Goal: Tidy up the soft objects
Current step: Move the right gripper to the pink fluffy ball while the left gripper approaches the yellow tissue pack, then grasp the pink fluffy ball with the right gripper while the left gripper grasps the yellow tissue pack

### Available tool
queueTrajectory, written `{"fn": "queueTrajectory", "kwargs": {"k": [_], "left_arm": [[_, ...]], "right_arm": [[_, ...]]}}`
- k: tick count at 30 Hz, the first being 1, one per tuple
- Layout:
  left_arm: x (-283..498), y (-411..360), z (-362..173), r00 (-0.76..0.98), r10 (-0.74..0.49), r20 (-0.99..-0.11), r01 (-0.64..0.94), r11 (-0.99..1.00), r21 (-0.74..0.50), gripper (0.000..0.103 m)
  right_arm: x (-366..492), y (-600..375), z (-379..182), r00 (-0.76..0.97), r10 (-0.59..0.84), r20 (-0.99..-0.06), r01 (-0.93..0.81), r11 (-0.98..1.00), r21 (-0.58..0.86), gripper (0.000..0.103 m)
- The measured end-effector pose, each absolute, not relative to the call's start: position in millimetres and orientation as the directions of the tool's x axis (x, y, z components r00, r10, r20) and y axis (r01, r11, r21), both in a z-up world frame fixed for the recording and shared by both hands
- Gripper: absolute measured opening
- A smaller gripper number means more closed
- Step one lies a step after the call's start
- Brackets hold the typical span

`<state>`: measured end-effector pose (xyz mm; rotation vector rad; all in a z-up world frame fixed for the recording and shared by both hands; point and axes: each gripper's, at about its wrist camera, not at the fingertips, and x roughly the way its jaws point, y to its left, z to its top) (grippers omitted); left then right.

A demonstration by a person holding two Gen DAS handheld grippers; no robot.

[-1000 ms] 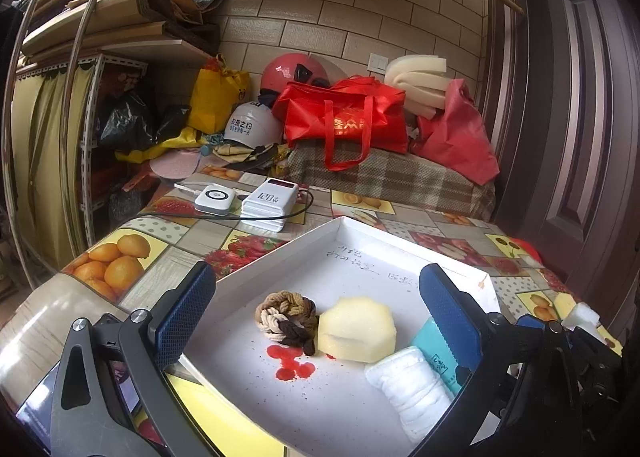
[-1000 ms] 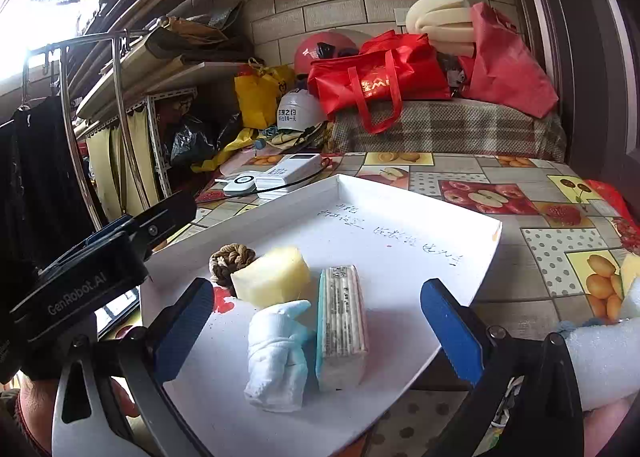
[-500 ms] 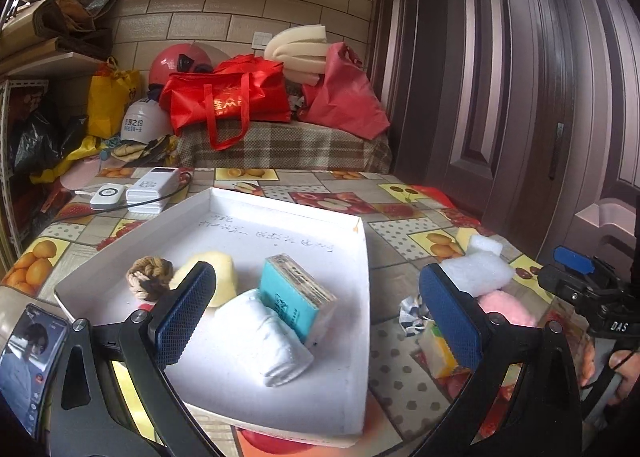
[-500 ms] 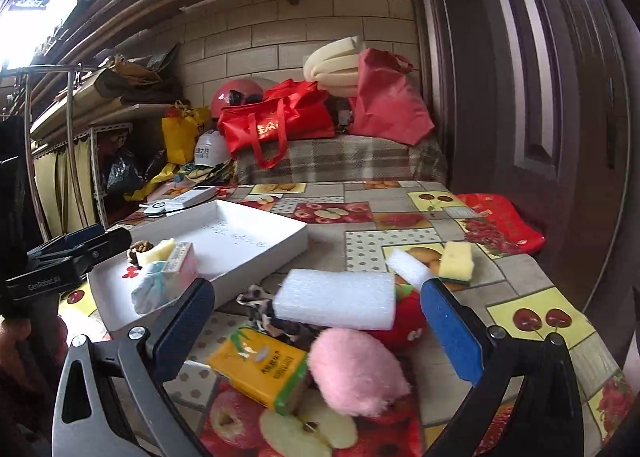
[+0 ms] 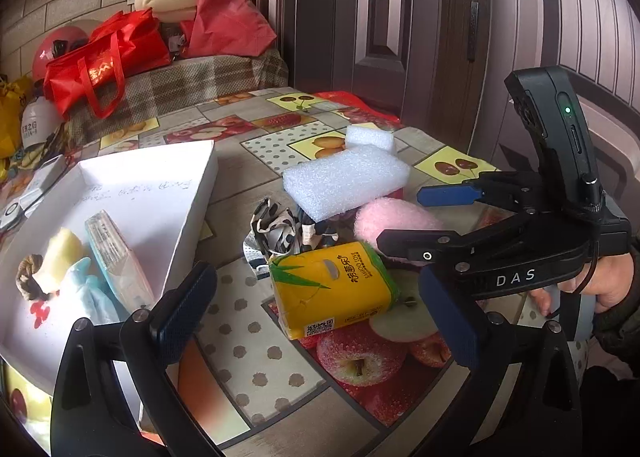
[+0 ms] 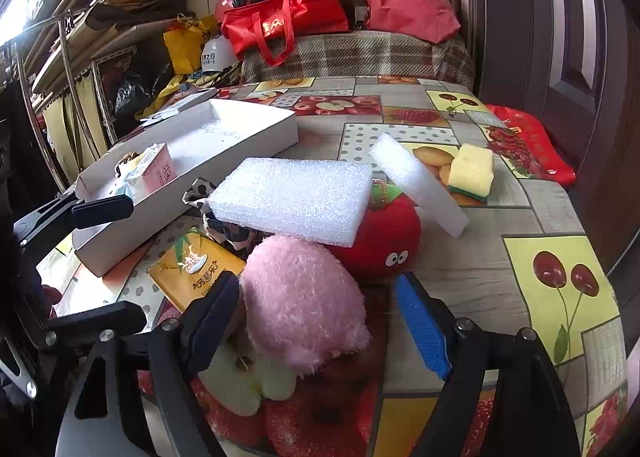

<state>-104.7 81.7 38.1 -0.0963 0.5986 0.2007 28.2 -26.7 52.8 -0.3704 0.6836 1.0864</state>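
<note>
The pink plush ball (image 6: 304, 301) lies on the tabletop (image 6: 472, 273) in a heap of soft things, between the fingers of the right hand-held gripper (image 6: 316, 321). Its jaws are closing around the ball: the left pad seems to brush the fluff, though the fisheye view makes that hard to judge, and the blue right pad stands clear of it, so nothing is grasped. Behind the ball a red plush apple (image 6: 384, 233) carries a white foam block (image 6: 292, 205); a yellow tissue pack (image 6: 192, 269) lies just to the ball's left. A yellow sponge (image 6: 470, 173) sits farther back.

The left hand-held gripper (image 5: 316, 317) hovers with its jaws wide apart and empty, above the tissue pack (image 5: 332, 289). The white box (image 5: 160, 201) beside it holds a few items already.
</note>
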Motion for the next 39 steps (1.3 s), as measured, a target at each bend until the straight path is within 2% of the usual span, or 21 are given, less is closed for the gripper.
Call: {"fn": "queueTrajectory", "kwargs": {"k": [1,2,4,6,7,8,12,14,17,22,26,30,39], "left_arm": [[-100,81,36,0.795,0.163,-0.585,-0.220,0.975,-0.027,0.102],[-96,81,32,0.780,0.162,-0.604,-0.220,0.975,-0.022,0.101],[-84,80,25,0.743,0.161,-0.650,-0.220,0.975,-0.010,0.101],[-73,79,16,0.699,0.166,-0.696,-0.223,0.975,0.008,0.096],[-69,78,12,0.680,0.168,-0.714,-0.223,0.975,0.016,0.092],[-65,79,9,0.666,0.169,-0.726,-0.224,0.974,0.021,0.084],[-63,84,6,0.658,0.158,-0.736,-0.232,0.973,0.001,0.083],[-65,85,8,0.673,0.138,-0.727,-0.219,0.975,-0.018,0.079],[-74,79,17,0.721,0.134,-0.680,-0.199,0.980,-0.018,0.076],[-111,66,42,0.854,0.161,-0.494,-0.176,0.984,0.017,0.077],[-128,71,51,0.886,0.210,-0.413,-0.227,0.974,0.006,0.077],[-140,84,56,0.885,0.288,-0.365,-0.303,0.953,0.017,0.077],[-158,104,57,0.877,0.352,-0.328,-0.367,0.930,0.016,0.077]], "right_arm": [[31,-21,49,0.281,0.664,-0.693,-0.898,0.437,0.055,0.071],[35,-18,44,0.256,0.651,-0.714,-0.898,0.434,0.074,0.058],[40,-17,39,0.223,0.641,-0.734,-0.896,0.432,0.105,0.057],[41,-25,42,0.228,0.661,-0.715,-0.887,0.444,0.127,0.056],[42,-30,44,0.229,0.668,-0.708,-0.881,0.451,0.141,0.056],[42,-35,46,0.229,0.680,-0.697,-0.875,0.457,0.158,0.056],[43,-58,61,0.278,0.736,-0.618,-0.854,0.483,0.192,0.056],[40,-64,67,0.315,0.748,-0.585,-0.849,0.498,0.179,0.056],[34,-70,75,0.363,0.762,-0.536,-0.844,0.512,0.157,0.056],[21,-95,93,0.453,0.806,-0.381,-0.834,0.534,0.139,0.056],[7,-102,102,0.517,0.807,-0.286,-0.826,0.558,0.083,0.056],[2,-97,103,0.535,0.800,-0.271,-0.824,0.565,0.038,0.056],[-2,-81,100,0.508,0.812,-0.289,-0.841,0.539,0.037,0.056]]}}
